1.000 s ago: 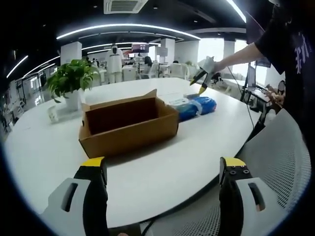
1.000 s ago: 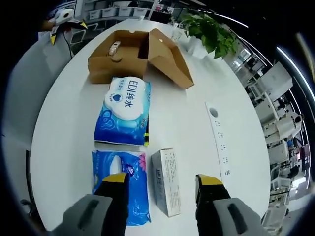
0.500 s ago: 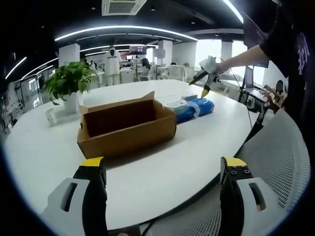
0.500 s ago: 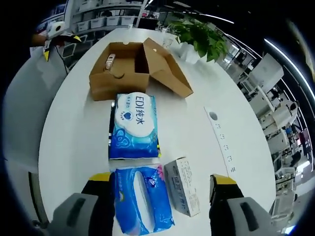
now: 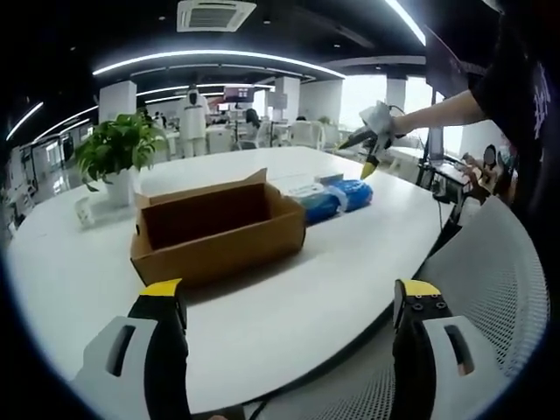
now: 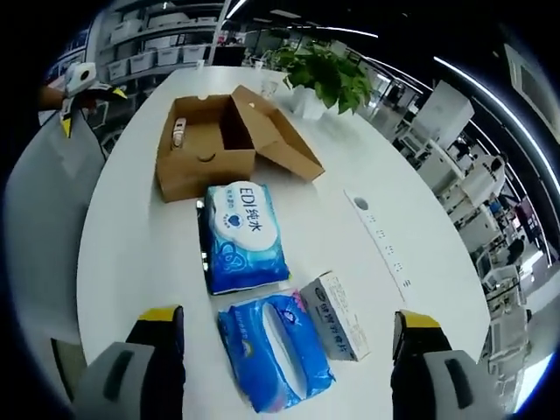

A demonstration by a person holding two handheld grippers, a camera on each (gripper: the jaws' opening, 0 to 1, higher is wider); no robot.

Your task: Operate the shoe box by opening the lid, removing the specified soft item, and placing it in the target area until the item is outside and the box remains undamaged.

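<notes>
Shoe box [image 6: 229,149] lies lid-open on the white tabletop [image 6: 140,254]. Two blue tissue packs [image 6: 242,236] and a small carton [image 6: 339,304] lie outside, near it. Both hand-held grippers, left [image 5: 289,306] and right [image 6: 284,337], are spread wide, holding nothing.

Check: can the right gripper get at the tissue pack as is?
Probably yes. The right gripper is open above the tissue pack, which lies bare on the table between the wipes and small box.
</notes>
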